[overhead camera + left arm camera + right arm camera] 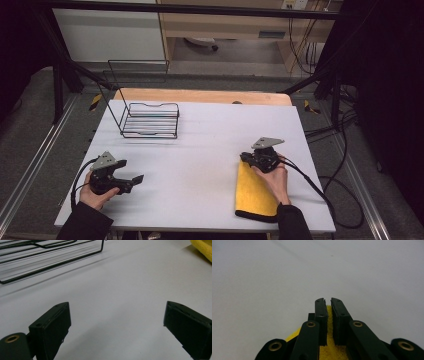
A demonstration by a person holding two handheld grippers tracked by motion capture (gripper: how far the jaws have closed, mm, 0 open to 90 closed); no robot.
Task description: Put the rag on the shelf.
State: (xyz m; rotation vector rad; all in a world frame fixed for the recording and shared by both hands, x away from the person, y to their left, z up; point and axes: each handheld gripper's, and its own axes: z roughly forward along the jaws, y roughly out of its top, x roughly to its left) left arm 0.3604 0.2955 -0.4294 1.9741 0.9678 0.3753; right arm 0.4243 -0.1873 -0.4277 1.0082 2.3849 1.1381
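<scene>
We have the right gripper (248, 159) pinching the far edge of the yellow cloth (255, 192), which lies flat on the white bench (200, 150) at the near right, its dark-trimmed near edge close to the bench's near rim. In the right gripper view the jaws stand pressed together with a thin fold of the cloth (329, 315) caught between them, so we judge the hold to be on the fabric itself and not just on the surface beneath.

To do this step well, we keep the pinch firm and raise the edge evenly, so the cloth peels off the bench rather than dragging and bunching. The grip sits near one corner of the far edge, as far as we can tell, so the free side may sag or twist; we move slowly enough to watch for that.

Our left gripper (131, 181) rests at the near left with its jaws spread wide and nothing between them, well apart from the cloth. We hold it ready to take the other side if a fold or a carry needs two holds. The black wire rack (150, 120) stands at the far left, and we keep the cloth's path clear of its thin wires, which could snag the fabric.
</scene>
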